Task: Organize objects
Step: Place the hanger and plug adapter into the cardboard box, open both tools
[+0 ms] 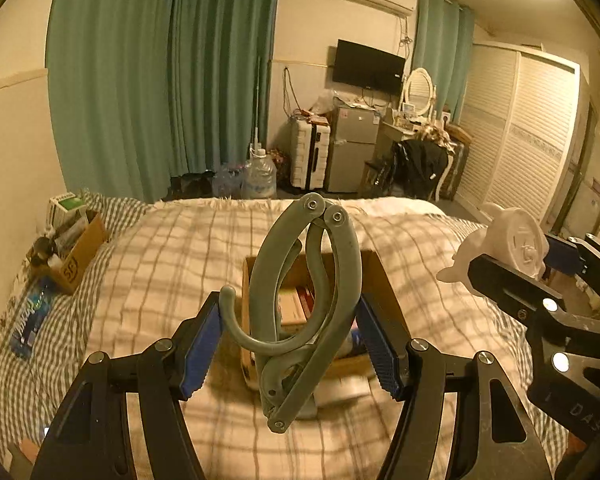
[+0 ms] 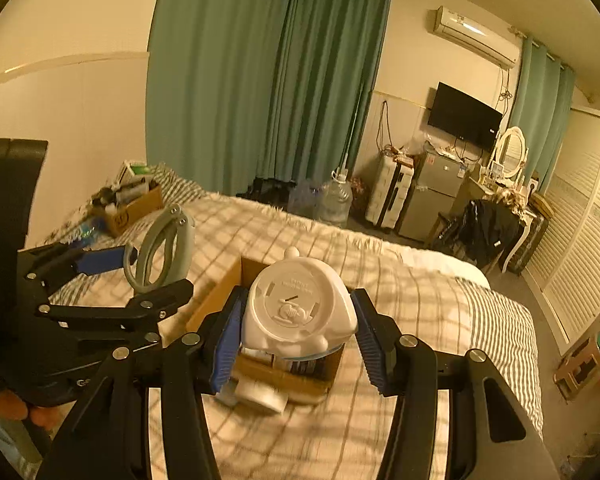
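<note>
My left gripper [image 1: 290,344] is shut on a grey folding hanger [image 1: 300,308] and holds it upright above an open cardboard box [image 1: 376,280] on the bed. My right gripper [image 2: 296,340] is shut on a white plastic figurine [image 2: 298,312], its round base facing the camera, above the same box [image 2: 220,300]. In the left wrist view the figurine [image 1: 508,240] and right gripper show at the right edge. In the right wrist view the hanger [image 2: 164,248] and left gripper [image 2: 112,276] show at the left.
A plaid blanket [image 1: 172,264] covers the bed. A second cardboard box [image 1: 80,256] with several items sits at the far left by the wall, a blue bottle [image 1: 32,316] beside it. White items [image 2: 260,396] lie against the near box. Curtains, fridge and wardrobe stand beyond the bed.
</note>
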A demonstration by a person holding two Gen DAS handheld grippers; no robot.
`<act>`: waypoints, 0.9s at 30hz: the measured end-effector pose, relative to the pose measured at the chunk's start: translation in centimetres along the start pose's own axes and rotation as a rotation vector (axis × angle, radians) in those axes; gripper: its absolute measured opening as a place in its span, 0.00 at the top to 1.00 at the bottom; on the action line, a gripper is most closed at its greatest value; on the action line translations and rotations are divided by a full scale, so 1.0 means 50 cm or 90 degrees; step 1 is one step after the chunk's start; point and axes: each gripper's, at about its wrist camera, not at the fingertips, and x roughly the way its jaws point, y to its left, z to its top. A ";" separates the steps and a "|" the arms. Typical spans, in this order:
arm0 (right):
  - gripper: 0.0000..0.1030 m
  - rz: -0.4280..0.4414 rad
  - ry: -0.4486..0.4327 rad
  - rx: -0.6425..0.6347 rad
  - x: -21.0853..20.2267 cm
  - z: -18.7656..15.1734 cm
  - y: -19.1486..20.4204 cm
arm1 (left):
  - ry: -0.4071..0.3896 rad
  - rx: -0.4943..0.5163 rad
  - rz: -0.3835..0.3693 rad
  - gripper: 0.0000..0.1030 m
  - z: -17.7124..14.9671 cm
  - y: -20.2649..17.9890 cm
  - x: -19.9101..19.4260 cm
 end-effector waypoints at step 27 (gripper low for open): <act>0.50 -0.003 0.092 0.064 0.382 0.012 -0.061 | 0.088 0.020 0.014 0.34 0.010 0.026 0.333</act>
